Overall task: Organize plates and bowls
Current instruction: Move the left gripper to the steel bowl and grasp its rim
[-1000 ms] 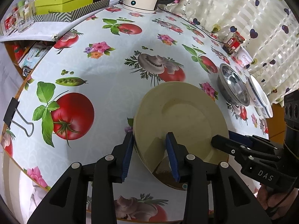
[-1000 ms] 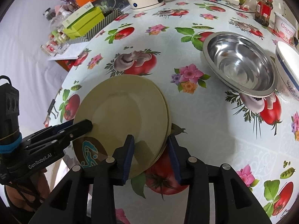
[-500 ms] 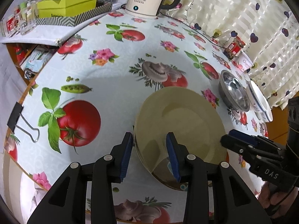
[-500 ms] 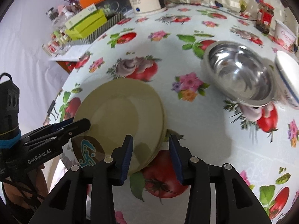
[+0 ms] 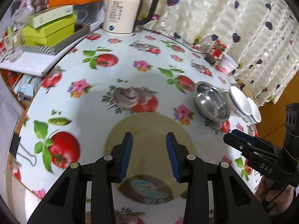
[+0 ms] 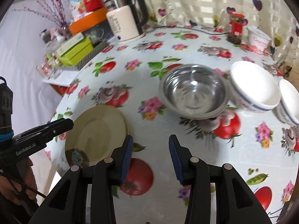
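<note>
The beige plate (image 5: 149,130) lies at the desk (image 6: 186,43) near edge, overhanging it slightly; open tablecloth separates it from the steel bowl (image 6: 194,91). Left gripper (image 5: 149,156) and right gripper (image 6: 151,155) fingers stand partly open, holding nothing. Readable markings: "DAS", "GenRobot.AI".

Daylight through the curtain (image 6: 196,9) lights the desk (image 5: 89,97) evenly (soft shadows); motion blur smears the far-edge clutter, fisheye bends edges, black vignette at corners.
</note>
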The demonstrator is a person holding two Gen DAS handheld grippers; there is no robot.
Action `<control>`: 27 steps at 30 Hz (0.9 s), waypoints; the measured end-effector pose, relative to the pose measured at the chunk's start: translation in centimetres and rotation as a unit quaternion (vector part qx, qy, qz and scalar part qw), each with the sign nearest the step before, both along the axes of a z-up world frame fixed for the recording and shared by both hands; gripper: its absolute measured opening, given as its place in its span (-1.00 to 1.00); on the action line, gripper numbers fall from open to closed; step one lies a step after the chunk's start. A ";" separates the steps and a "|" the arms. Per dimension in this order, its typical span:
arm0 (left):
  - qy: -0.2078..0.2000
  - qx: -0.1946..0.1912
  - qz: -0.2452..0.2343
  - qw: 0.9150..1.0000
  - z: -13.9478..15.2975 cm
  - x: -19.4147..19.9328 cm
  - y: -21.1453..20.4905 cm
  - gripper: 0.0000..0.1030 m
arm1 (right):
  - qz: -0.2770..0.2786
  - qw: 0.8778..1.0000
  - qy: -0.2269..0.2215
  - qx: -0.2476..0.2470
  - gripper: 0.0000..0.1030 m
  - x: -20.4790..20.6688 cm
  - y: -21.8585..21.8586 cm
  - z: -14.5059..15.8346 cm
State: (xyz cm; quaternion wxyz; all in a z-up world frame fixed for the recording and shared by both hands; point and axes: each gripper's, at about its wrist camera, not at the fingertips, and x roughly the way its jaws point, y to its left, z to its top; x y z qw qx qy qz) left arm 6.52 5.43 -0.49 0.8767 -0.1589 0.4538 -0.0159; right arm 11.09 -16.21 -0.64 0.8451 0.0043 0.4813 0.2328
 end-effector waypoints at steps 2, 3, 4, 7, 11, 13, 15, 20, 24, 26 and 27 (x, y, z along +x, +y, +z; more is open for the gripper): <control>-0.002 0.000 -0.010 1.000 0.2 0.6 -0.7 -0.27 | -0.010 1.000 -0.007 -0.002 -0.22 0.3 -0.7 0.3; -0.002 0.001 -0.014 1.000 0.3 0.9 -1.0 -0.27 | -0.013 1.000 -0.008 -0.002 -0.22 0.5 -1.0 0.4; -0.002 0.002 -0.019 1.000 0.3 1.3 -1.4 -0.27 | -0.017 1.000 -0.008 -0.003 -0.22 0.6 -1.2 0.4; -0.002 0.003 -0.034 0.999 0.4 2.4 -2.6 -0.27 | -0.026 1.000 -0.010 -0.007 -0.22 1.1 -1.9 0.4; -0.001 0.001 -0.052 0.999 0.5 4.2 -4.1 -0.27 | -0.036 0.999 -0.007 -0.008 -0.21 1.7 -2.7 0.0; 0.000 -0.001 -0.058 0.998 0.4 5.1 -4.8 -0.27 | -0.042 0.999 -0.003 -0.007 -0.21 2.1 -3.1 -0.3; 0.002 -0.005 -0.067 0.998 0.4 6.1 -5.5 -0.27 | -0.050 0.999 0.003 -0.005 -0.21 2.6 -3.5 -0.6; 0.011 -0.014 -0.081 0.997 -0.1 9.2 -7.3 -0.27 | -0.077 0.997 0.012 0.012 -0.23 4.1 -4.8 -1.2; 0.018 -0.015 -0.083 0.996 -0.9 11.4 -8.2 -0.27 | -0.100 0.994 0.020 0.028 -0.27 5.7 -5.7 -1.7; 0.025 -0.016 -0.081 0.996 -1.4 12.4 -8.6 -0.27 | -0.108 0.993 0.023 0.034 -0.31 6.3 -6.1 -1.9; 0.030 -0.018 -0.081 0.996 -1.7 13.0 -8.8 -0.27 | -0.110 0.993 0.025 0.036 -0.31 6.6 -6.2 -2.1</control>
